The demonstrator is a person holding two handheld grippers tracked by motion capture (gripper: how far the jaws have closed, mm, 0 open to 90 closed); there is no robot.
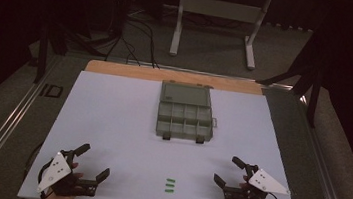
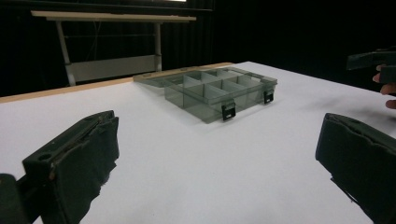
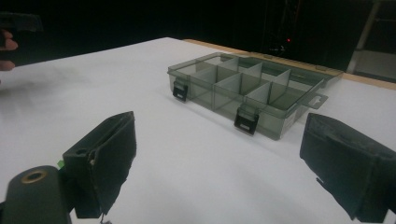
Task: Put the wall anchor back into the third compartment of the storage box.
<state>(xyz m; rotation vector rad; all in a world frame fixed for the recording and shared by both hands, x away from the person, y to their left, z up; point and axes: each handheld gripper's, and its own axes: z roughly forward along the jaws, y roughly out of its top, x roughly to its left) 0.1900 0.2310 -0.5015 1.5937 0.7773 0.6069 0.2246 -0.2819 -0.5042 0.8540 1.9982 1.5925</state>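
Both grippers, left and right, rest low on the desk with jaws released and empty. Three green pieces lie between them, probably laid out for sorting; ahead of both jaws, the compartment box sits open.

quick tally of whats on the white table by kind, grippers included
green pieces: 3
compartment box, lid open: 1
grippers, left gripper and right gripper, both open and empty: 2
total: 6
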